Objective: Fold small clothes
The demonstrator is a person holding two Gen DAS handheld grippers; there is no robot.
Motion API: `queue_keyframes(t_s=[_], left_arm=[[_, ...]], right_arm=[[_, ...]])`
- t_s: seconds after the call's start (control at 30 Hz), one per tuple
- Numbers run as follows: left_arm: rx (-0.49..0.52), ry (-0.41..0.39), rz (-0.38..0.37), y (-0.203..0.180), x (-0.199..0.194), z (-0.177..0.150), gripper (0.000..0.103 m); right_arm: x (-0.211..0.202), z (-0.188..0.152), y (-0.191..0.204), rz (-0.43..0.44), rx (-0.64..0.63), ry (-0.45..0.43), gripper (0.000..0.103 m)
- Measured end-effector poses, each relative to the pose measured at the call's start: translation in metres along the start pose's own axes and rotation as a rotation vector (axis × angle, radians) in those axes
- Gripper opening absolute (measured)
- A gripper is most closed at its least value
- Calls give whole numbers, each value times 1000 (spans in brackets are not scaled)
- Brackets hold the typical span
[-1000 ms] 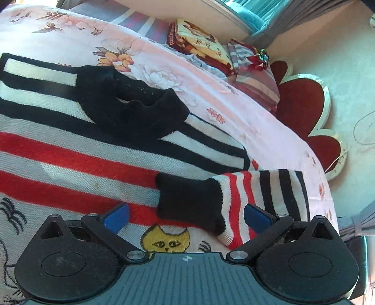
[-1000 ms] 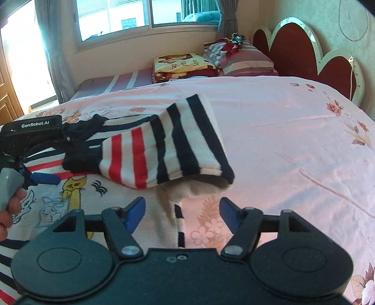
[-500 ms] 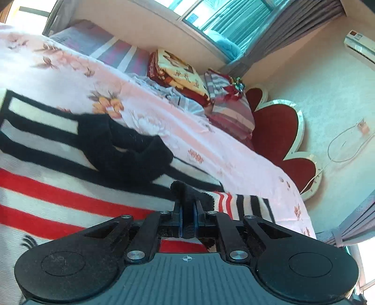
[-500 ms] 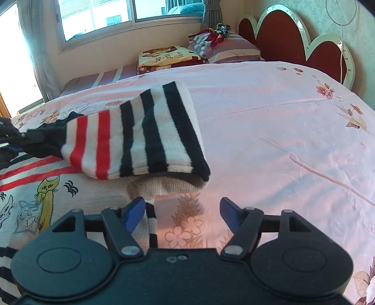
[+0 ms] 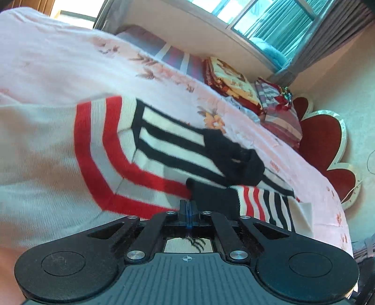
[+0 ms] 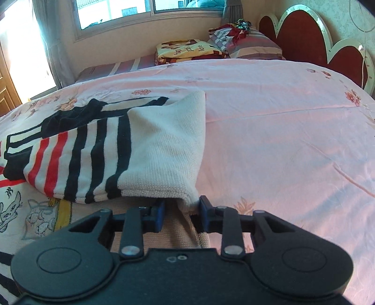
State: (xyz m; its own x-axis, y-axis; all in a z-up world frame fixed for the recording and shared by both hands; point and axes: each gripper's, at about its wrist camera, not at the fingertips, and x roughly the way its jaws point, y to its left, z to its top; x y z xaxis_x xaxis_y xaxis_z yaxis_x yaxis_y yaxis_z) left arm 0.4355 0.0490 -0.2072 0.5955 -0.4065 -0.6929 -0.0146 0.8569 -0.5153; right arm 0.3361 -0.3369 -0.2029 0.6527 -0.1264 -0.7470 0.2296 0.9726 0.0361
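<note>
The right gripper [image 6: 180, 212] is hanging low over the sweater [image 6: 112, 150], its blue pads standing apart on either side of a cream fold of the knit. The striped sleeve [image 6: 70, 159] is lying folded across the body, on the pink floral bed [image 6: 281, 131]. Folded blankets [image 6: 187, 50] are sitting near the window [image 6: 145, 9].

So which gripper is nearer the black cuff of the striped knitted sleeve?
Left. The left gripper is shut right at the black cuff; the right gripper sits open at the sleeve's cream fold, far from it.
</note>
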Motion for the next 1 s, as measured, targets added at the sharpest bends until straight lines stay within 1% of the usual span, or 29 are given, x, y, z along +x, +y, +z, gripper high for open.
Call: queue_keyframes(t_s=[0.07,0.1,0.13,0.17,0.2,0.23,0.27,0.3,0.37,0.4,0.43,0.47,0.5,0.53,0.57,0.6,0.63,0.7,0.77,0.83,0.87,0.9,0.93,1.0], left_arm=[[2,11,-51,-7,0,-8,1],[16,7,-69,-13,0,-9,1],[27,3,-83,-17,1,-9,4],[28,0,-95,-22,2,-8,32],[19,3,-97,-26,5,-8,88],[10,-3,-78,-28,8,-7,103],[8,-43,-57,-33,5,-9,103],[12,-45,-59,-35,8,-9,103],[-15,-19,-77,-34,17,-8,102],[-35,-11,-78,-33,23,-9,99],[-54,-3,-83,-31,28,-9,90],[-72,11,-92,-29,35,-11,70],[-87,13,-92,-28,40,-12,54],[-98,6,-93,-26,43,-14,43],[-101,7,-95,-25,47,-15,21],[-108,12,-101,-24,50,-16,10],[-124,4,-105,-22,50,-18,10],[-111,-36,-115,-25,39,-19,8],[-90,-108,-141,-27,13,-19,7],[-108,-172,-145,-19,-14,-20,7],[-111,-179,-127,-12,-21,-21,7],[-93,-157,-106,-7,-19,-23,7],[-77,-126,-78,-2,-12,-27,7],[-91,-77,-37,6,6,-35,7]], right_arm=[[-1,0,-5,-11,7,3,27],[-3,2,-8,5,10,12,30],[-6,2,-9,40,11,14,36],[-9,3,-10,60,12,9,42],[-12,3,-9,55,5,3,46],[-15,4,-8,46,-3,-7,54],[-17,4,-7,49,-2,-16,59],[-18,4,-8,54,3,-19,59],[-21,3,-8,60,12,-19,59],[-21,2,-8,61,13,-19,59],[-20,2,-8,59,10,-18,58],[-19,2,-7,56,5,-16,58],[-18,2,-7,52,3,-16,58],[-17,2,-7,51,4,-17,58],[-16,1,-6,51,4,-15,56],[-15,1,-6,50,1,-11,56],[-13,1,-5,49,-2,-5,55],[-8,0,-3,62,-4,13,46],[-8,0,-1,59,-8,12,36],[-12,2,-2,67,-10,-5,29],[-15,3,-3,77,-4,-15,26],[-16,3,-4,86,-1,-18,26],[-14,3,-5,81,5,-6,26],[-2,-1,-8,64,18,33,24]])
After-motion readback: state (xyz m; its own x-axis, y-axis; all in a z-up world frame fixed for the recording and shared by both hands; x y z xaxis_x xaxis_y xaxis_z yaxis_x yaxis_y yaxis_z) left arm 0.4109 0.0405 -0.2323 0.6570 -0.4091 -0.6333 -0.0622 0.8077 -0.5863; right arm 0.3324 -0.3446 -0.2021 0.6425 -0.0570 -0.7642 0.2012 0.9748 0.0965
